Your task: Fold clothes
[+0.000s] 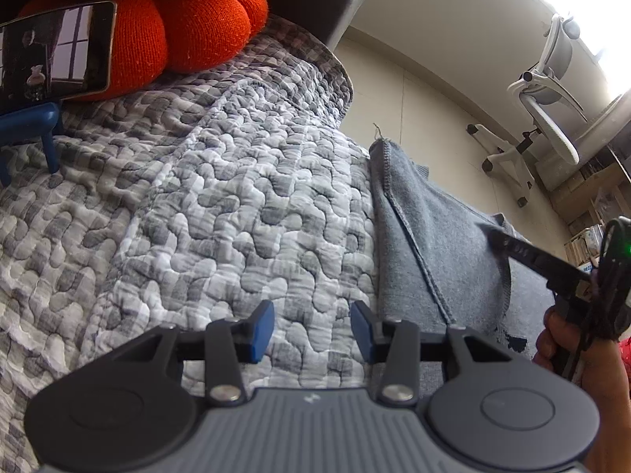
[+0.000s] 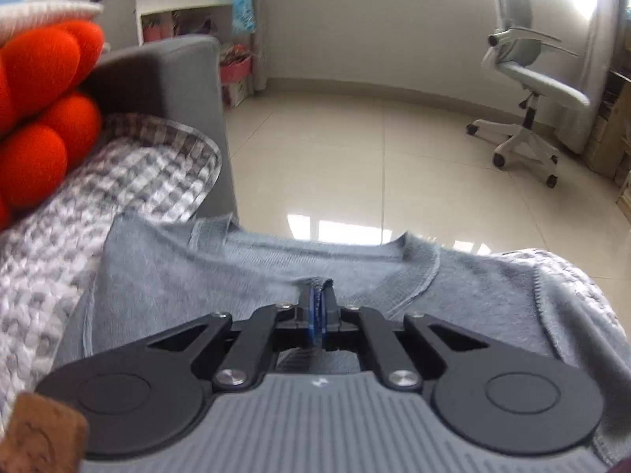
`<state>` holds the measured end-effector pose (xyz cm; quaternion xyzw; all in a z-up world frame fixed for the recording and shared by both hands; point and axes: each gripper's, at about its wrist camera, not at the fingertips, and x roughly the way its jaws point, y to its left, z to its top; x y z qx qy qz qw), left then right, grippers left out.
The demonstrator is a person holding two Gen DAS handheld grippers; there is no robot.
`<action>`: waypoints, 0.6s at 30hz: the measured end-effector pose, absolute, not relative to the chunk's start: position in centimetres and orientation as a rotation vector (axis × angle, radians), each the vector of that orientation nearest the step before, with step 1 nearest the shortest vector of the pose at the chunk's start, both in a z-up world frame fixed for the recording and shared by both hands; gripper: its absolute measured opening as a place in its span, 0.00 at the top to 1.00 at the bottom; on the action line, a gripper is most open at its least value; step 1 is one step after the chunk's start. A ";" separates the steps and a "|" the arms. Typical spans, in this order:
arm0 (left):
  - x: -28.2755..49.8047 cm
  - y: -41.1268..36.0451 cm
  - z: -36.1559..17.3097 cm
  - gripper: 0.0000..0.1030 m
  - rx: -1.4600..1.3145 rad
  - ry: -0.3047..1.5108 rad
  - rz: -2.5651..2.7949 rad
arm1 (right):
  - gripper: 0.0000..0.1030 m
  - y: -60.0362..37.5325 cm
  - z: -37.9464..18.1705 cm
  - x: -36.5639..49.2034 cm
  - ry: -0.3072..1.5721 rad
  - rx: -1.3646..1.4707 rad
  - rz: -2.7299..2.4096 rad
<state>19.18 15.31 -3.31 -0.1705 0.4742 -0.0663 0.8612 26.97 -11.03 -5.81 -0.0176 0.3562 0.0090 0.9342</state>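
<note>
Sweatshirt (image 2: 244,272) fold pinched in my right gripper (image 2: 318,307), left gripper (image 1: 311,331) spread empty over quilt (image 1: 221,205); thin grip could slip, dropping the fold.

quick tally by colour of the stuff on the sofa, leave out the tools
grey: 2, the sweatshirt and the quilted blanket
red-orange: 1, the knitted cushion
blue: 1, the small stand
dark: 1, the phone propped on that stand
total: 5
</note>
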 end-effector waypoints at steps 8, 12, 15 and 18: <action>19.1 15.9 -3.0 0.56 -0.373 0.986 -0.135 | 0.60 -12.6 -1.6 19.0 0.667 0.065 0.129; 19.2 16.0 -3.0 0.56 -0.381 0.991 -0.134 | 0.59 -12.4 0.0 12.4 0.718 0.093 0.276; 19.0 15.7 -2.9 0.56 -0.376 0.990 -0.143 | 0.59 -11.8 0.7 7.6 0.770 0.137 0.381; 18.6 15.7 -2.7 0.55 -0.369 0.982 -0.148 | 0.59 -10.0 0.8 2.5 0.802 0.136 0.475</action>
